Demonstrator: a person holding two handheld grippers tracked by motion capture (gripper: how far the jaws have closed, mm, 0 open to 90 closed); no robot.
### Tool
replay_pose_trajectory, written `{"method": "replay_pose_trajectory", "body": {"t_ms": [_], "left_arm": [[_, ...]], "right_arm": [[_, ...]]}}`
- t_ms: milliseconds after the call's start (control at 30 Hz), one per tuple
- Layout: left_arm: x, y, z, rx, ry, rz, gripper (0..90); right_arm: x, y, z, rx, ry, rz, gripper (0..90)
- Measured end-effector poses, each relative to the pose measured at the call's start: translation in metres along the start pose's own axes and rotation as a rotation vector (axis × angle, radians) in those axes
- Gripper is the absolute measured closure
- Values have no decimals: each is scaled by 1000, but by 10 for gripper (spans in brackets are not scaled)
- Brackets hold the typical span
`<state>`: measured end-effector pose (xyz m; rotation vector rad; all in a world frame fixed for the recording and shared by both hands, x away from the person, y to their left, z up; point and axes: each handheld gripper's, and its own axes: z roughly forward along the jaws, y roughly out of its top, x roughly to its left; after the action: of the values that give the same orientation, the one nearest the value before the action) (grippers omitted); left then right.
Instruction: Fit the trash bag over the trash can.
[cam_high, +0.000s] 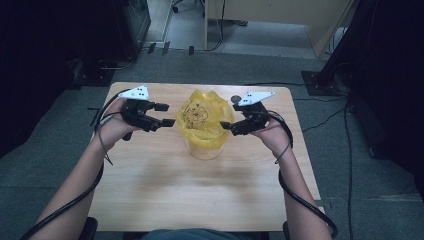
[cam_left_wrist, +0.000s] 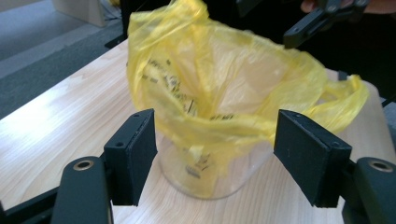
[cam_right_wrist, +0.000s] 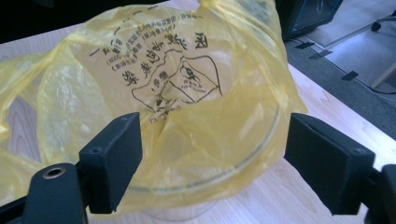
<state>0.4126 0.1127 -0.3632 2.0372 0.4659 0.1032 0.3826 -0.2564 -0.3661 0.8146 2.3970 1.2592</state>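
Where yellow bag (cam_high: 202, 120) hides clear container (cam_high: 204, 149), left claw (cam_high: 167, 114) spread, right claw (cam_high: 226, 125) spread

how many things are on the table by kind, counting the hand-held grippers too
Thin yellow plastic bag with black print: 1
Clear round plastic container lined by that bag: 1
Black hand-held gripper: 2, left and right, both open
Total: 4
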Motion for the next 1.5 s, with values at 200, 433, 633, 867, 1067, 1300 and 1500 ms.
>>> {"method": "replay_pose_trajectory", "body": {"t_ms": [200,433,633,867,1067,1300,1500], "left_arm": [[4,-9,1,7,6,-14,294],[8,-19,2,17,13,-31,294],[12,-30,7,35,24,-40,294],[13,-40,13,43,31,-54,295],[15,-52,21,51,38,-61,296],[14,-71,33,79,43,-59,297],[15,-84,43,98,42,-57,297]], "right_arm": [[-1,-10,-5,-1,0,13,191],[-4,-21,-10,-24,3,34,186],[-7,-29,-14,-20,-5,41,184],[-9,-42,-12,-18,-11,53,184],[-10,-53,-6,-24,-14,56,184],[-11,-69,9,10,-8,59,184],[-13,-82,21,26,-2,78,174]]}}
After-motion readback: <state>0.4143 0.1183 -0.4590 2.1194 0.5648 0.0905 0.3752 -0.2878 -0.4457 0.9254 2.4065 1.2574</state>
